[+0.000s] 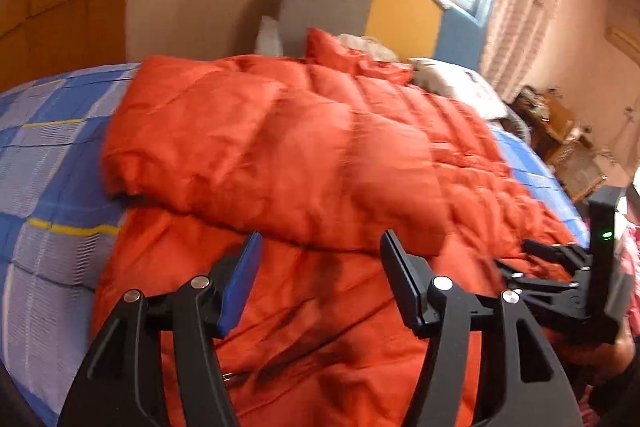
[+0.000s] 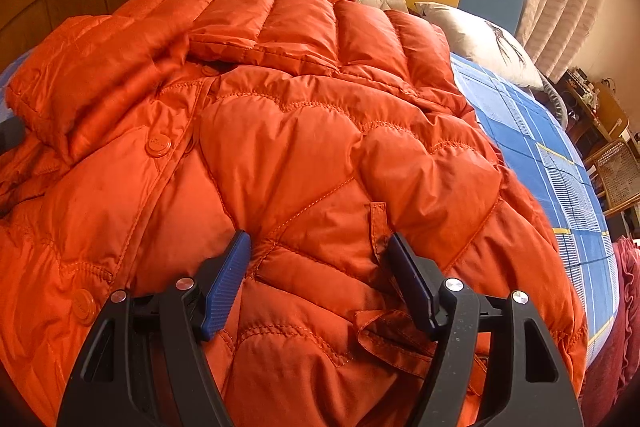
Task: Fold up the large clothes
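**Orange jacket spread on bed**

An orange puffer jacket [image 2: 304, 131] lies across a blue checked bedsheet [image 2: 532, 143], 1 sleeve [image 1: 224, 139] folded over. Both the left gripper [image 1: 320, 283] and right gripper [image 2: 320, 279] gape, grasping nothing. A pillow [image 2: 480, 39] rests at 1 o'clock.

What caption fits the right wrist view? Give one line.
Open right tongs poised over an orange puffer jacket spread on a blue checked bedsheet.

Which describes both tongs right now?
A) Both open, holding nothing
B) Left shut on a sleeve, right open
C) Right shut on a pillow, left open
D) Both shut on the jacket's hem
A: the left tongs and right tongs each show a wide gap between their pads, with the orange puffer jacket lying ungripped on the blue checked bedsheet.
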A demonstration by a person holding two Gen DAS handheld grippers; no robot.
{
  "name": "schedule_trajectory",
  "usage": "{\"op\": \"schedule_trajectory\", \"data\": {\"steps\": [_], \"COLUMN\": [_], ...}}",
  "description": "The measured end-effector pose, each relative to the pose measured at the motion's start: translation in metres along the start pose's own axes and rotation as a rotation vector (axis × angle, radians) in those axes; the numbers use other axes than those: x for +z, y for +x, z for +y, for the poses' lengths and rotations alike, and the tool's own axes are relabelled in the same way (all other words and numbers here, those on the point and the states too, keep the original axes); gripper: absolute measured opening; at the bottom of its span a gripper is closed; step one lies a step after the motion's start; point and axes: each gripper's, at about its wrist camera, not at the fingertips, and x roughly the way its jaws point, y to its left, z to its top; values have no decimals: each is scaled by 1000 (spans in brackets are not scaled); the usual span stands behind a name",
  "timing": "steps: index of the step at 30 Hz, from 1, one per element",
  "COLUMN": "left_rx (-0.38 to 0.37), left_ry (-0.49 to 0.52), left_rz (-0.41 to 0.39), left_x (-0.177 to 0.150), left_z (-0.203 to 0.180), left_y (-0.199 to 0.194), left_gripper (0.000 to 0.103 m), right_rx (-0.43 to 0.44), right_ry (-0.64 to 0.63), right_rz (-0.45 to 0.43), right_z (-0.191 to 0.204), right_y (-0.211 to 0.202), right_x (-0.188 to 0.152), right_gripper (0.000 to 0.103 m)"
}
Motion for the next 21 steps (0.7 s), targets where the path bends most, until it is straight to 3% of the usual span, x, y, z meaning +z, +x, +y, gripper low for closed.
{"op": "schedule_trajectory", "data": {"steps": [3,6,12,15,16,17,18,19,21], "left_rx": [49,74,77,78,78,78,80,81,81], "left_ry": [-28,-78,-101,-104,-103,-102,-102,-101,-103], "left_rz": [6,10,11,12,15,16,15,15,13], "left_x": [-5,-10,-14,-14,-14,-14,-13,-12,-7], "left_z": [9,21,30,30,31,30,30,31,31], "left_y": [1,2,2,2,2,1,1,0,1], "left_gripper": [61,61,61,61,61,61,61,61,61], "right_rx": [-5,75,494,589,590,591,594,579,555], "right_ry": [14,73,317,341,324,303,279,247,214], "right_rz": [2,-19,-28,37,48,54,53,41,-20], "right_z": [2,3,8,31,39,49,56,63,65], "right_y": [-4,-13,-15,2,6,10,11,10,-3], "right_x": [4,12,50,65,69,72,75,79,86], "right_gripper": [70,65,65,65,62,50,23,15,9]}}
